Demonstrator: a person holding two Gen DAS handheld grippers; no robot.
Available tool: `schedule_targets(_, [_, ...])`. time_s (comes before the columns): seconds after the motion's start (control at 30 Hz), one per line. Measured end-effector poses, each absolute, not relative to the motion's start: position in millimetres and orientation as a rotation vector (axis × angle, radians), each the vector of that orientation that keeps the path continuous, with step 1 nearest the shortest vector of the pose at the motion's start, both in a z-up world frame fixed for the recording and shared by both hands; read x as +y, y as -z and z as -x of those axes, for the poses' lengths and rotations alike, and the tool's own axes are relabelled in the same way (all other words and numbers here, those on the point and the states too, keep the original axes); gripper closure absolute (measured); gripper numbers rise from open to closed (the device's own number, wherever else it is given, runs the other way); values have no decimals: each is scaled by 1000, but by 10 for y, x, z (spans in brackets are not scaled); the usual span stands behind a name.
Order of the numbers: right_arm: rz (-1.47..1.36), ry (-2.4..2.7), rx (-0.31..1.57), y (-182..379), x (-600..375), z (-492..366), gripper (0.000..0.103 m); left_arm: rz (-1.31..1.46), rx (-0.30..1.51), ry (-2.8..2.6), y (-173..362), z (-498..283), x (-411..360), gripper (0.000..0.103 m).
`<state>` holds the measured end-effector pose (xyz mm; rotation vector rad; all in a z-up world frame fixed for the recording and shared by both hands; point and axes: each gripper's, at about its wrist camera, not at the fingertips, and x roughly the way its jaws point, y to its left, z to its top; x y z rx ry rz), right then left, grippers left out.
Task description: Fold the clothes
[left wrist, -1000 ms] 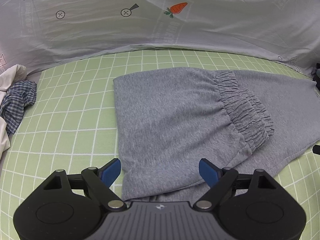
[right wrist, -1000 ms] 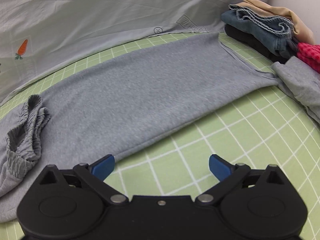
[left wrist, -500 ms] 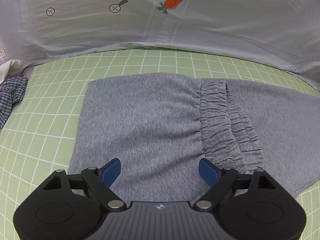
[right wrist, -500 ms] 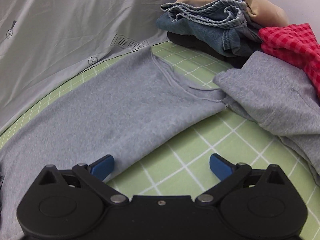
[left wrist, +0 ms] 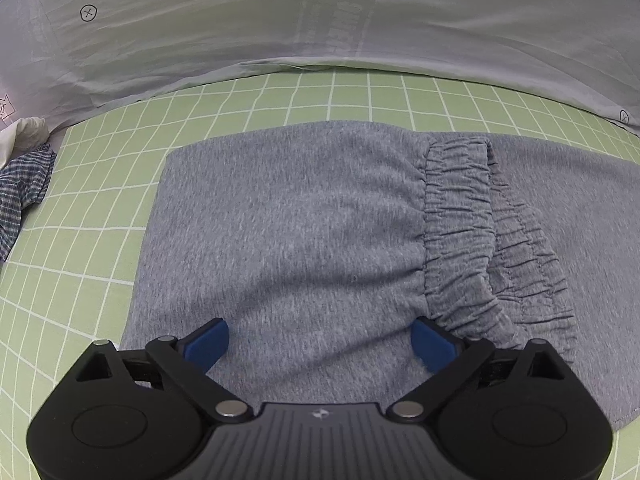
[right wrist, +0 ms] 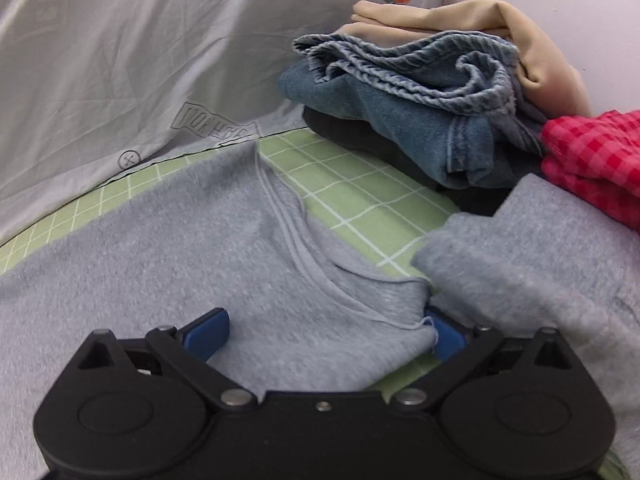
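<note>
Grey sweatpants (left wrist: 288, 232) lie on a green checked sheet (left wrist: 100, 184), their top part folded over so the gathered elastic waistband (left wrist: 460, 248) rests on the legs. My left gripper (left wrist: 320, 344) hovers open over the near edge of that folded part, just left of the waistband. In the right wrist view the hemmed leg end (right wrist: 304, 248) of the same pants (right wrist: 140, 260) lies flat, its corner between the blue fingertips (right wrist: 206, 334) of my right gripper (right wrist: 324, 338), which stands open.
A pile of clothes sits at the back right: blue denim (right wrist: 400, 120), a beige piece (right wrist: 460, 28), red checked cloth (right wrist: 592, 152) and another grey garment (right wrist: 540, 264). A plaid cloth (left wrist: 20, 200) lies far left. A pale carrot-print sheet (left wrist: 280, 20) rises behind.
Both grippers have moved forward. The left came in over the folded part near the waistband. The right travelled rightwards along the leg and now sits over the hem corner.
</note>
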<state>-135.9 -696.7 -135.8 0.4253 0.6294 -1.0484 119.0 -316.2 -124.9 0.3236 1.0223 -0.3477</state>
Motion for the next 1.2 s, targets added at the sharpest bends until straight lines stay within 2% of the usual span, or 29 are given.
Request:
schedule_targets(0.07, [-408, 1028, 627, 1352, -6921, 1298, 5, -318, 1021, 341, 1252, -1186, -3161, 3])
schedule_targets(0.13, [-410, 1031, 614, 1324, -6922, 1266, 17, -314, 1019, 336, 1256, -1183, -3158, 2])
schedule_targets(0.2, [-414, 1038, 612, 1283, -6940, 1247, 46, -310, 1018, 334, 1261, -1189, -3156, 1])
schedule_targets(0.23, [-420, 1034, 612, 1258, -6949, 1239, 55, -305, 1019, 331, 1266, -1196, -3154, 0])
schedule_targets(0.27, [-430, 1024, 611, 1235, -6959, 1228, 74, -295, 1022, 334, 1270, -1203, -3140, 0])
schedule_targets(0.3, [-438, 1010, 612, 1216, -6964, 1207, 82, -285, 1027, 337, 1273, -1213, -3127, 0])
schedule_targets(0.4, [-439, 964, 597, 1133, -6904, 1104, 88, -272, 1030, 346, 1278, -1221, -3105, 0])
schedule_targets(0.83, [-262, 459, 573, 752, -5688, 129, 89, -255, 1001, 368, 1294, -1192, -3065, 0])
schedule_targets(1.2, [-192, 163, 741, 1150, -4670, 27, 87, -251, 978, 385, 1304, -1179, -3039, 0])
